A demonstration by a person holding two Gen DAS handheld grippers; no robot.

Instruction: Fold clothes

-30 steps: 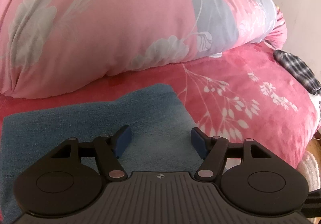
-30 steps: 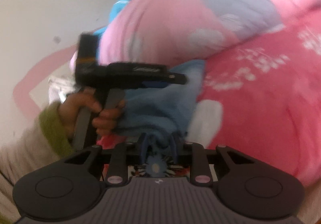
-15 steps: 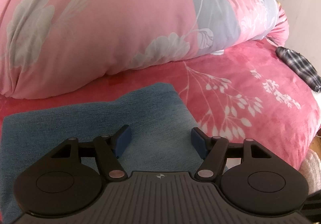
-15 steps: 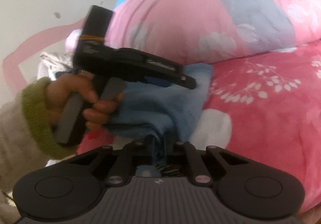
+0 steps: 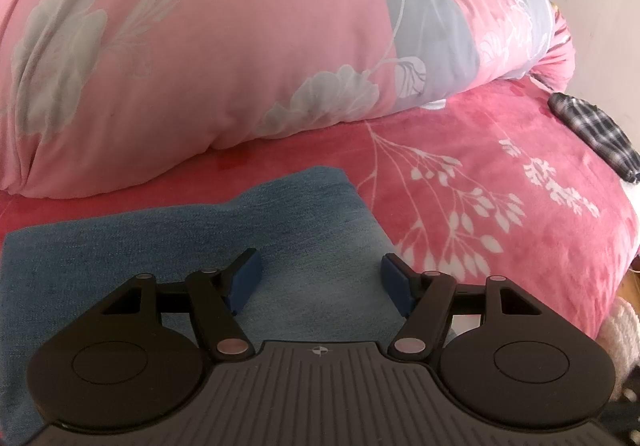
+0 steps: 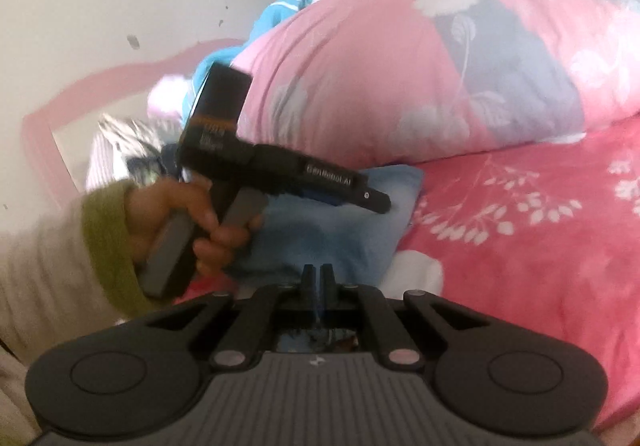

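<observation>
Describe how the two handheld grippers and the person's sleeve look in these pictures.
Both grippers are black, with two round side discs, a ribbed grey base and jointed link arms with silver pivots. The left gripper has dark blue finger pads. From the right gripper, its side shows a pistol-style grey handle and white lettering. The sleeve is cream with an olive-green cuff.

Blue denim garment (image 5: 168,246) — flat, folded

Home bedroom — floral duvet (image 5: 200,46), pink blanket (image 5: 500,174) on bed.
</observation>
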